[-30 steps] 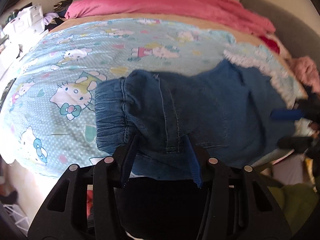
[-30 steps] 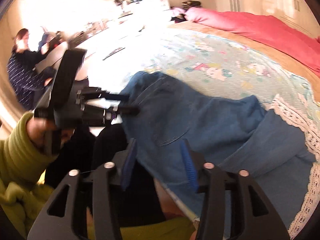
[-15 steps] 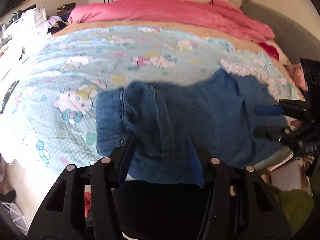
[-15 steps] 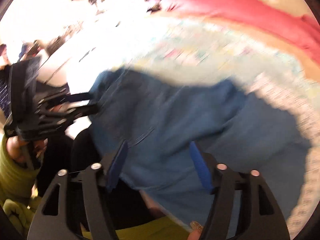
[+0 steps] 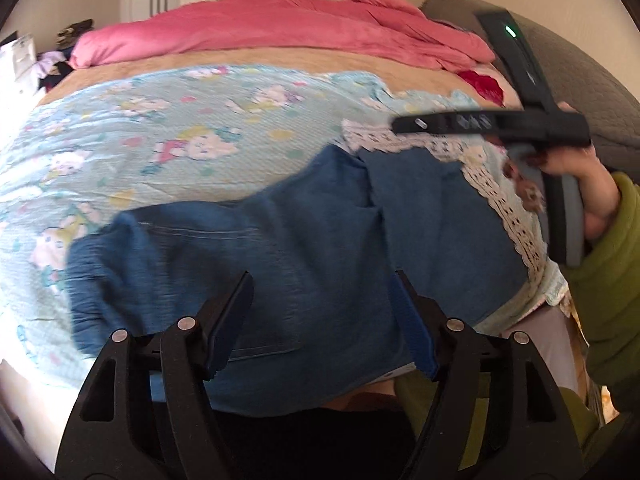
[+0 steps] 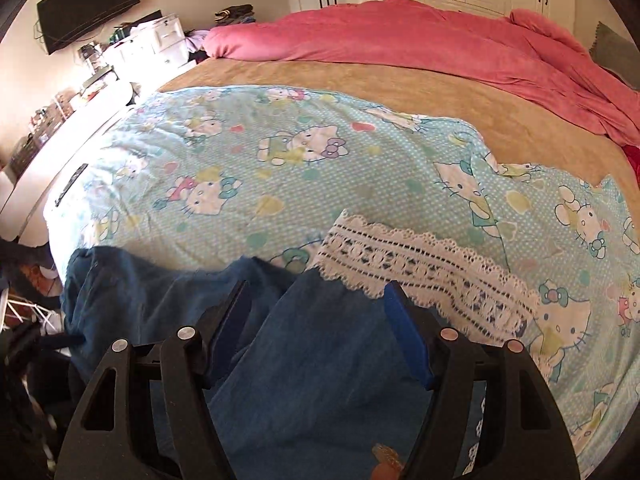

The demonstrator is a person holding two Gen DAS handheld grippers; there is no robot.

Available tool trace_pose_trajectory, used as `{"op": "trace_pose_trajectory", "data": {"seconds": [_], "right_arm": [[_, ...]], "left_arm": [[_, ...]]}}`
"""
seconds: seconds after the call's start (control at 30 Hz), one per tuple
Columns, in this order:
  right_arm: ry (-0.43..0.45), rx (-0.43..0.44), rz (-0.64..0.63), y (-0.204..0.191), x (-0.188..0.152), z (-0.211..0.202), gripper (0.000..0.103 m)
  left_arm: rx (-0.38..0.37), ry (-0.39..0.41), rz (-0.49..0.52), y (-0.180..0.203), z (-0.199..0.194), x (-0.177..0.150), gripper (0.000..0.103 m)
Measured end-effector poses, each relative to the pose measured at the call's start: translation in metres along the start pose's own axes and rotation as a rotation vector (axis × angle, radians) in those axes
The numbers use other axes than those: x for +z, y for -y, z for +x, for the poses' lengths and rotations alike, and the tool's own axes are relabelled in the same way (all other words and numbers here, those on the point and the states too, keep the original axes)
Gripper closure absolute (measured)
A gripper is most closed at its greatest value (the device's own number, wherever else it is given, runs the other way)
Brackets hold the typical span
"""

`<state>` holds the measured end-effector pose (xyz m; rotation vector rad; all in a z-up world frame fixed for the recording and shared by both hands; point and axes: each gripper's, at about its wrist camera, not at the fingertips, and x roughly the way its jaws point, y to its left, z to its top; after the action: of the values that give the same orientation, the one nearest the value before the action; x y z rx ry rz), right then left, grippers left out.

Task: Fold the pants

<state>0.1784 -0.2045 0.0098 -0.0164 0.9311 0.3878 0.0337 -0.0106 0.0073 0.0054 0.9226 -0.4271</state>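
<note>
Blue denim pants (image 5: 304,240) lie spread along the near edge of the bed, waistband end to the left, partly hanging over the edge. My left gripper (image 5: 320,304) is open and empty just above the pants' near edge. The pants also show in the right wrist view (image 6: 320,344), running left from under my right gripper (image 6: 316,304), which is open and empty above the cloth. The right gripper's body (image 5: 500,124) shows at the right of the left wrist view, raised above the bed in a hand with a green sleeve.
A light blue cartoon-cat sheet (image 6: 280,160) with a white lace border (image 6: 420,264) covers the near part of the bed. A pink duvet (image 6: 420,40) is heaped at the far side. A white dresser (image 6: 152,44) and wall TV (image 6: 88,0) stand far left.
Both grippers have pulled back and up from the pants. The right gripper rose clear of the pants' right end and now faces across the bed. The pants lie flatter.
</note>
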Motion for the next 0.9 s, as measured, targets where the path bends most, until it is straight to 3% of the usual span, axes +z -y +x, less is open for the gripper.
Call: {"op": "trace_pose_trajectory", "data": {"seconds": [0.2,0.3,0.37,0.43,0.63,0.7,0.83,0.9], "right_arm": [[-0.070,-0.027,-0.018,-0.001,0.023,0.039,0.036],[-0.107,-0.060,-0.020,-0.003,0.032,0.065,0.036],[-0.122,-0.082,-0.002,-0.002,0.036,0.080,0.036],[-0.130,-0.114,0.005,-0.001,0.039,0.092,0.036],[-0.128,-0.166,0.008,0.005,0.036,0.107,0.038],[-0.111,-0.188,-0.010,0.007,0.035,0.106,0.057],[-0.079,-0.120,0.050,0.026,0.033,0.093,0.091],[-0.051,-0.080,0.087,0.035,0.031,0.080,0.091]], "left_arm": [[-0.106,-0.073,0.028,0.032,0.041,0.008,0.040],[-0.145,-0.096,0.047,0.044,0.057,0.011,0.052],[-0.141,-0.116,0.051,0.047,0.068,0.011,0.065],[-0.170,-0.149,0.024,0.046,0.081,0.009,0.085],[-0.165,-0.152,0.034,0.051,0.087,0.002,0.086],[-0.169,-0.152,0.037,0.053,0.087,0.001,0.086],[-0.177,-0.147,0.036,0.049,0.085,0.001,0.086],[-0.183,-0.145,0.029,0.046,0.079,-0.001,0.086]]}}
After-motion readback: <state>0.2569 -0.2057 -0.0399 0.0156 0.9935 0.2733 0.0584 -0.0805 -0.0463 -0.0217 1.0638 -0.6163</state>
